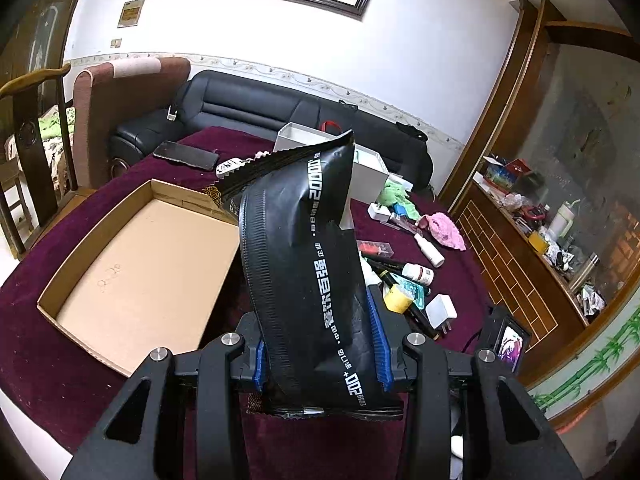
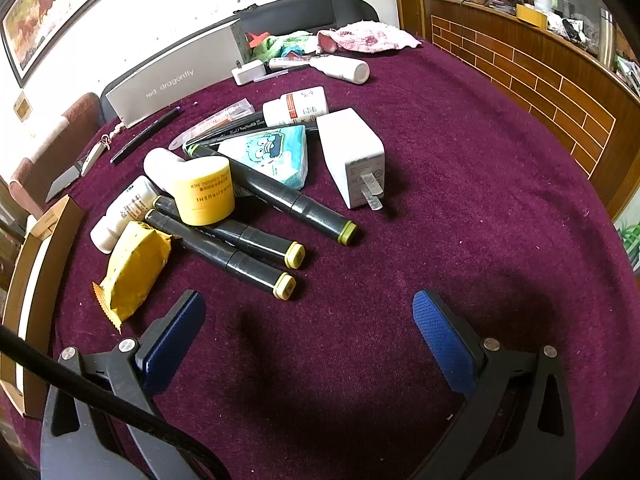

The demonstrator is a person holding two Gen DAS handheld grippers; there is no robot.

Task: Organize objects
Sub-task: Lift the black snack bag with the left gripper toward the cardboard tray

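Holding a black snack pouch (image 1: pixel 308 248) between its blue pads, the left gripper (image 1: pixel 320 356) is closed partway on the pouch's lower end, and the pouch stands tall at frame centre, leaning toward the upper right. The open cardboard box (image 1: pixel 100 240) lies at left on the maroon tablecloth (image 1: pixel 48 360). Placing it well likely means carrying it left over the box wall, lowering it flat, then releasing. The right gripper (image 2: pixel 310 340) hangs wide open and empty at the bottom of its view, below 3 black markers (image 2: pixel 240 252).
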